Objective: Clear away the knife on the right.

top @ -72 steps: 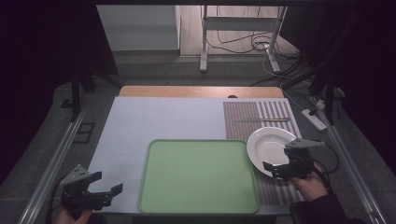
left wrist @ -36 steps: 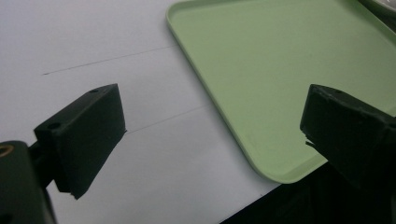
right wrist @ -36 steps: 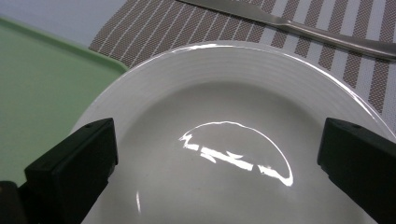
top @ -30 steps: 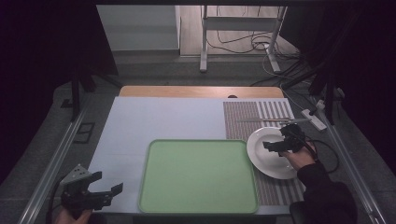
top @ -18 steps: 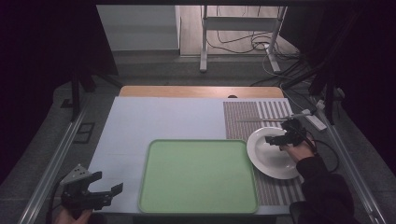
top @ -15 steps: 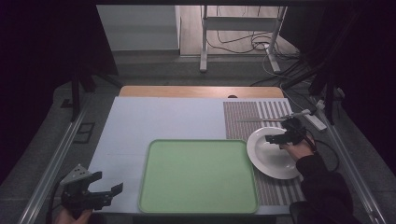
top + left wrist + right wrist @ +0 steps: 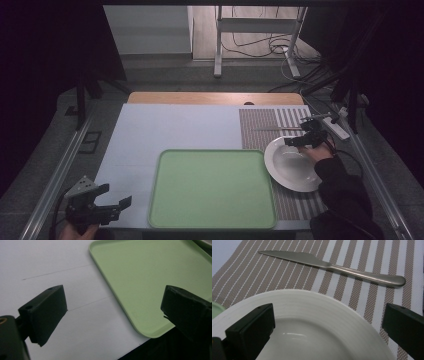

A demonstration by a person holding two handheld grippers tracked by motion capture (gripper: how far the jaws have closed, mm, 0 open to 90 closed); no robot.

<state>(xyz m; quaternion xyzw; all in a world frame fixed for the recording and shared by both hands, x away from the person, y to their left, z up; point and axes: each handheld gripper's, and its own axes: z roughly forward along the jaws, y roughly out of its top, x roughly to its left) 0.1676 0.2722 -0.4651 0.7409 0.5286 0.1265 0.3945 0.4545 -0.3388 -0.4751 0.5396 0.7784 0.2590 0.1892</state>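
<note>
Nearest the person, the left tongs (image 7: 112, 207) are hovering over the front left corner of the pale surface (image 7: 175, 127), their jaws standing wide apart with nothing between them; in the left gripper view they (image 7: 115, 312) are looking down on the near left corner of the green tray (image 7: 150, 277), which is lying flat on the surface (image 7: 50, 270). The tray (image 7: 212, 187) is sitting at the front centre, its right edge just beside the white plate (image 7: 292, 165). The plate is resting on the striped placemat (image 7: 265, 127) at the right. The right tongs (image 7: 295, 142) are hanging over the plate's far rim, jaws wide apart and gripping nothing; the right gripper view shows them (image 7: 328, 322) straddling the plate's (image 7: 312, 322) rim. Just beyond the plate, a knife (image 7: 332, 263) is lying flat on the placemat (image 7: 274, 272), apart from the rim.
</note>
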